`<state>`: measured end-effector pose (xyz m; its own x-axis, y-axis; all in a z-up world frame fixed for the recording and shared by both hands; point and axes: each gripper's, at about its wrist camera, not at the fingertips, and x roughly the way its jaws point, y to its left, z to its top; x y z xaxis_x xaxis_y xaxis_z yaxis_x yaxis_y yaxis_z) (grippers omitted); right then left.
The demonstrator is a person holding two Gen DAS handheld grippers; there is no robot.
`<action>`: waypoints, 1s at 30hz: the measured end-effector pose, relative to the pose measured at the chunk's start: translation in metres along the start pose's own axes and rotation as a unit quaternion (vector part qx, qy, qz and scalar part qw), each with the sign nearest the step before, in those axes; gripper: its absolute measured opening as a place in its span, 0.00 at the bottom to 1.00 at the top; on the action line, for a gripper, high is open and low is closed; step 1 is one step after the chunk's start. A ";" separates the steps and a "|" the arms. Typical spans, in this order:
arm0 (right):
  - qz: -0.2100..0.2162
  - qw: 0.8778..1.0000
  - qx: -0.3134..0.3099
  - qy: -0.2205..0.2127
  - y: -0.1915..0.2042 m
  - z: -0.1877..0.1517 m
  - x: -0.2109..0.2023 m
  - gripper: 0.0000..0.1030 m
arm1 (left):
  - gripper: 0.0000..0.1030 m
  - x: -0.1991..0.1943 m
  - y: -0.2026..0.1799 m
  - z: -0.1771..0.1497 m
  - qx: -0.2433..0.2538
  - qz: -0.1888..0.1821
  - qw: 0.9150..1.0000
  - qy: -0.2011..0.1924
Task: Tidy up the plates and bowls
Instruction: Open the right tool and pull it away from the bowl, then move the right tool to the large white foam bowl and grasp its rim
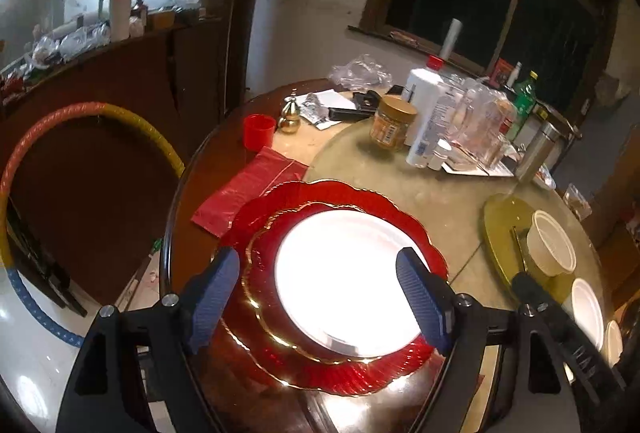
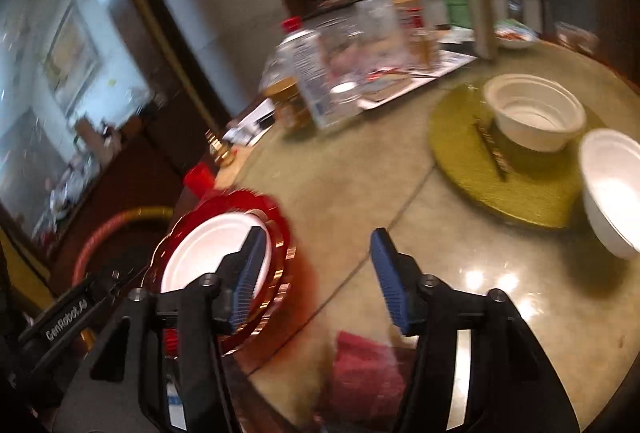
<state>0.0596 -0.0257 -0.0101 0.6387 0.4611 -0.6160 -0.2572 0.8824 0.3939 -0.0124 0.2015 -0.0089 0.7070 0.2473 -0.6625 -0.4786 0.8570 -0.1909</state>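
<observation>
A white plate lies on a stack of red scalloped plates with gold rims at the table's near edge. My left gripper hangs open just above it, blue pads spread to either side of the white plate, nothing between them. In the right wrist view the same white plate and red plates sit at the lower left. My right gripper is open over bare tabletop beside them. A white bowl stands on a gold charger; another white bowl lies to its right.
Bottles, jars and glasses crowd the back of the round table. A red cup and red bag lie behind the plates. A striped hoop leans on a cabinet at left. More white bowls sit at the right edge.
</observation>
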 end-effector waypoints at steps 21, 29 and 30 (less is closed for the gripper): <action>-0.074 0.997 0.019 -0.011 -0.072 -0.009 -0.059 0.56 | 0.79 -0.001 -0.100 -0.037 0.166 -0.028 0.986 0.019; -0.115 0.991 0.059 -0.033 -0.122 -0.017 -0.105 0.57 | 0.79 0.003 -0.146 -0.058 0.232 -0.080 0.967 0.063; -0.120 0.990 0.062 -0.032 -0.128 -0.017 -0.108 0.62 | 0.79 0.003 -0.152 -0.060 0.236 -0.087 0.965 0.069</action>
<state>0.0110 -0.1864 -0.0058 0.7159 0.2292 -0.6595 -0.0041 0.9459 0.3244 0.0309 0.0450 -0.0257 0.6637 0.0460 -0.7466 -0.0446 0.9988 0.0218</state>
